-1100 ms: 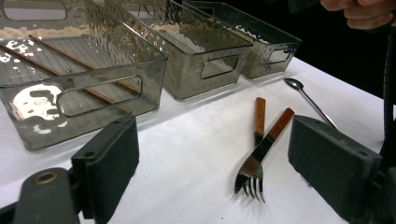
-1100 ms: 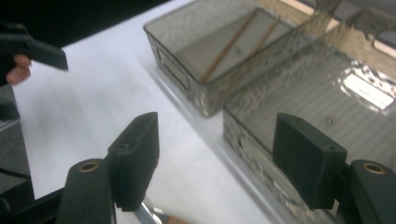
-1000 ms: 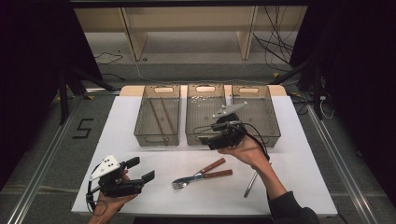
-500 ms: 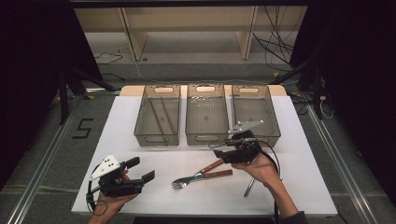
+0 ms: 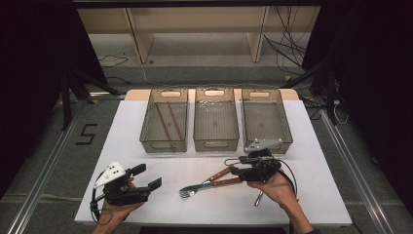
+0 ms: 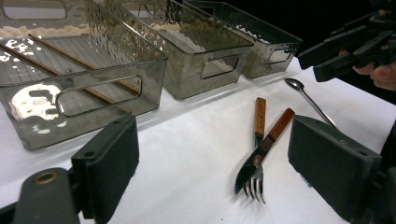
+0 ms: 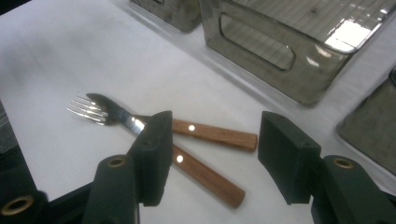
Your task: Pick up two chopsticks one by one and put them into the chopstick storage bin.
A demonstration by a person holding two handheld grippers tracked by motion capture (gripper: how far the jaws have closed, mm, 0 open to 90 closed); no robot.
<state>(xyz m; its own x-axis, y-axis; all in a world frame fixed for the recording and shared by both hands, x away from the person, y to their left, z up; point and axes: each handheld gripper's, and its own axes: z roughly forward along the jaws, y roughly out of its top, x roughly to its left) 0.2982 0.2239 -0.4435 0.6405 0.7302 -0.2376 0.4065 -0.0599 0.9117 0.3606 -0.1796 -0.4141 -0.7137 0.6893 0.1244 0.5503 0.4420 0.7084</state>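
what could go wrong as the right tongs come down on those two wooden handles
1. The fork and knife lie crossed, handles touching, so the right tongs, open above both and just been closing, could pinch both or flick one away.
2. A spoon lies close beside the right hand and could get knocked across the table.
3. The handles lie flat on the table, so the pads may hit the surface and slip off.
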